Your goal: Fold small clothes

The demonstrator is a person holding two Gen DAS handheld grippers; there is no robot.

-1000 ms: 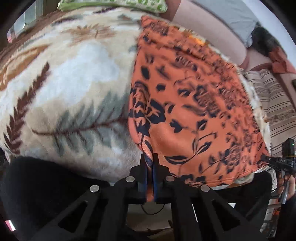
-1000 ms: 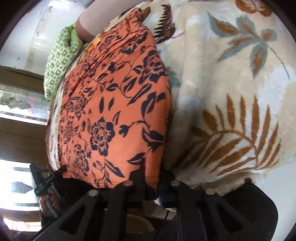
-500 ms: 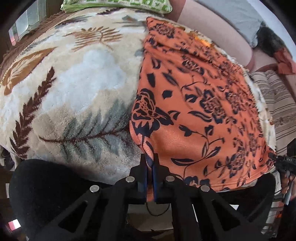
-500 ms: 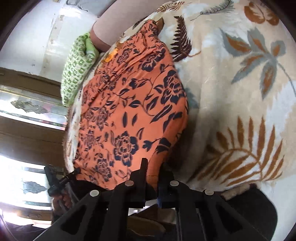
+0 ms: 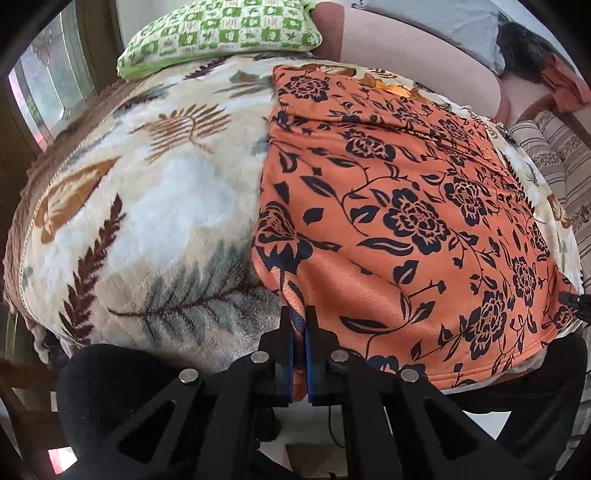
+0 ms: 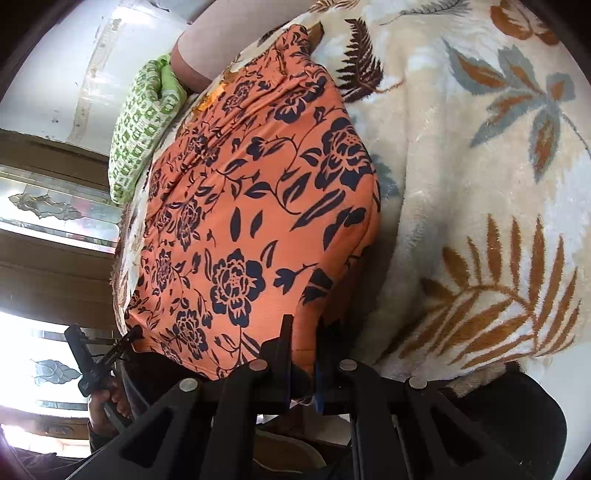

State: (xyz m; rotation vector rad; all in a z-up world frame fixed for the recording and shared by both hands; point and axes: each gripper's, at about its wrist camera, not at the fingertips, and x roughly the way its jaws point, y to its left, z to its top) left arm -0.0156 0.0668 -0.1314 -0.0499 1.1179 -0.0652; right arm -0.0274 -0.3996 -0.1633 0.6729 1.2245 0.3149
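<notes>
A: Starting at the left, what lies there?

B: In the left wrist view, a window (image 5: 48, 85) at the far left edge, then a fleecy blanket (image 5: 155, 206) printed with brown and grey leaves. A green checked pillow (image 5: 221, 33) sits at its far end.

A: And the task's thing?

B: The orange cloth (image 5: 406, 229) with dark flowers lies spread flat on the blanket, right of the bare fleece. Its near edge hangs just over the blanket's front edge.

A: The left gripper?

B: The left gripper (image 5: 299, 332) has its two fingers pressed close together, with the near left corner of the cloth pinched between them.

A: Further right?

B: A striped cushion (image 5: 565, 166) beyond the cloth's right side, and a pinkish bolster (image 5: 413, 55) across the far end, touching the pillow.

A: Any containers?

B: I see none, so nothing to report inside one.

A: And the right wrist view?

B: The same cloth (image 6: 258, 206) fills the left and middle, with bare blanket (image 6: 480, 184) to its right. The right gripper (image 6: 301, 332) is clamped on the cloth's near corner, fabric showing between the fingers. At lower left the other gripper (image 6: 110, 354) shows small, touching the opposite corner.
</notes>
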